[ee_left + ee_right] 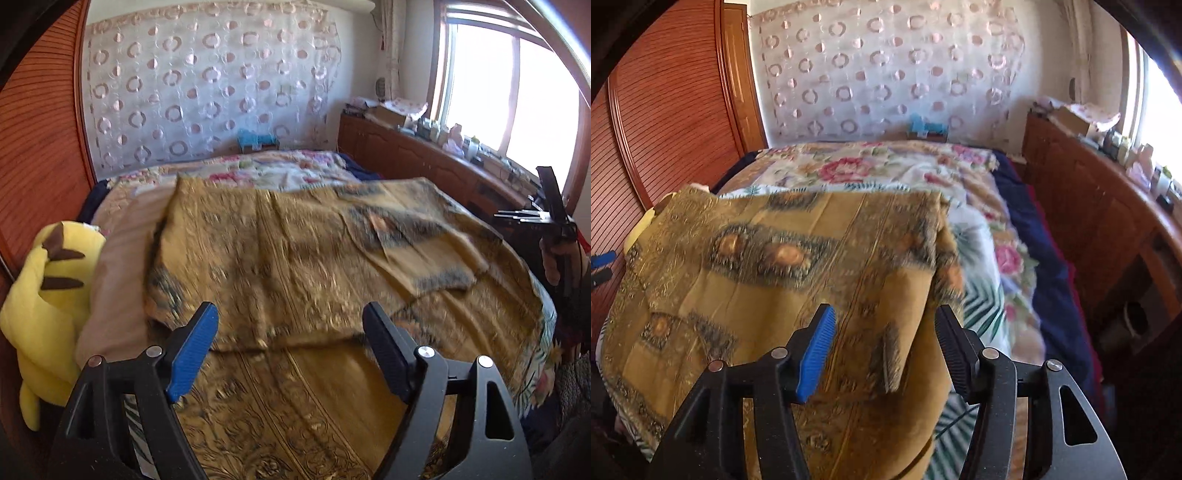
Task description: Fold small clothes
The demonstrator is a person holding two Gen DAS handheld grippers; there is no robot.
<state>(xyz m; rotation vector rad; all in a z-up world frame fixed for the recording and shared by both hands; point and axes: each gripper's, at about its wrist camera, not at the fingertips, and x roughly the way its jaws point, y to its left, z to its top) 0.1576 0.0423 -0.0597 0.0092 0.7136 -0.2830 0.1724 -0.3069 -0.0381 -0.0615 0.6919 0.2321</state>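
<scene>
The cloth point(280, 258), a mustard piece with dark ornate bands, lies spread over the bed point(258, 168), and one layer is folded back over the rest, its near edge making a ridge across my left view. From my left claw point(291, 354) that folded edge sits at 12 o'clock, just past the fingertips. The jaws stand released, wide apart, with only the flat lower layer showing between the blue pad point(192, 354) and the black one; neither pad presses on anything.

My right claw point(886, 350) is also released. The cloth's right edge hangs in the gap between its pads, nearer the black one at 3 o'clock, but I see no pinch on it; the fabric there is blurred.

A yellow plush toy point(48, 295) slumps at 9 o'clock of the left claw, against the bed's edge, beside the louvred wooden door point(40, 140). A floral quilt point(871, 166) covers the bed beyond the cloth at 12 o'clock. At 2 o'clock in the left view a hand point(554, 258) grips the other tool, under the window point(491, 88), with a cluttered wooden cabinet point(417, 151) below it.
</scene>
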